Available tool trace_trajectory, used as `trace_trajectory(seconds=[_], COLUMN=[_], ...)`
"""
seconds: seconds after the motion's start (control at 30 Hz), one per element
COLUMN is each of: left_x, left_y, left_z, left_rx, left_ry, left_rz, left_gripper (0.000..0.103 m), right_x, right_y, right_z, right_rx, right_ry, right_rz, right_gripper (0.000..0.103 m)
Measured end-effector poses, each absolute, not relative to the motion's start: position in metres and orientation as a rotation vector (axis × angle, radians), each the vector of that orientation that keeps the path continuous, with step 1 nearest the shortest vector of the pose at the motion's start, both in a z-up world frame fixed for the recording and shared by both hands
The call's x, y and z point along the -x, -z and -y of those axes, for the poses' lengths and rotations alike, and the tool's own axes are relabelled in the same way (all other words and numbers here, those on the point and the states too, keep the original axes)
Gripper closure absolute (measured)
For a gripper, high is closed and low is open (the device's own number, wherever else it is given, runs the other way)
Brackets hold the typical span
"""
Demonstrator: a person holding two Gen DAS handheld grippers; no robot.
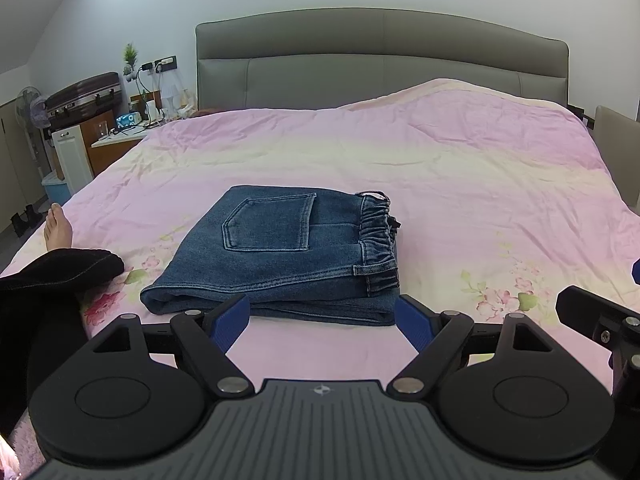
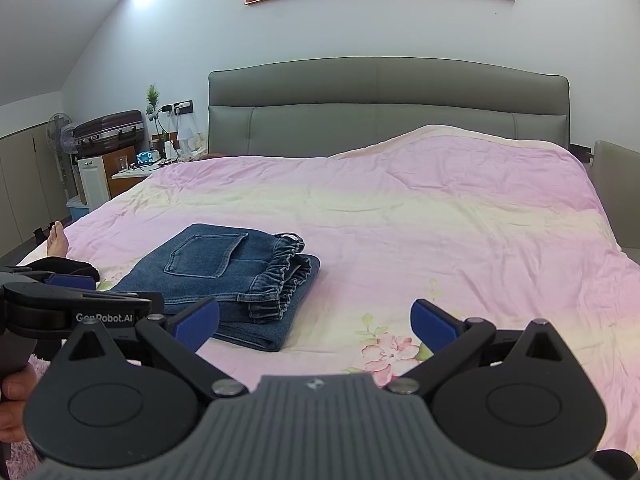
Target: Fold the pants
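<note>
Both grippers, left [image 1: 323, 316] and right [image 2: 315, 322], spread, empty. Pants [image 1: 288, 256] folded near bed [image 1: 480, 184] front edge; heavy, limp denim; best pinched at waistband.

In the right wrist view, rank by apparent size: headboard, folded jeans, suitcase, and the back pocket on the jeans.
Largest to smallest as they look:
1. headboard
2. folded jeans
3. suitcase and back pocket: look alike; the suitcase sits far off, so no ranking.
</note>
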State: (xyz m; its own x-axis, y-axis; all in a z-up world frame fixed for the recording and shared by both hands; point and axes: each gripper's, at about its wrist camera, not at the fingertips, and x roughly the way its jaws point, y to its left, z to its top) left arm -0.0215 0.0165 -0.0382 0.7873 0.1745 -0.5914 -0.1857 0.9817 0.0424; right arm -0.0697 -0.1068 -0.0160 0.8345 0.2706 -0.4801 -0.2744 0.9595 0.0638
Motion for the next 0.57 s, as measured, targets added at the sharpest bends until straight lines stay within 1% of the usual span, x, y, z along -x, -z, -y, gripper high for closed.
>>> trace_trajectory(seconds=[0.57], left_x=[0.0215], left_y=[0.0381], left_z=[-0.0148], left_rx=[0.014], left_ry=[-0.195], left_rz=[-0.632], left_gripper=[0.007], right_x=[0.071], right_y=[0.0151], right_z=[0.1062], right_rx=[0.01], right_ry=[-0.295], right_rz=[-0.51], right_gripper=[0.005])
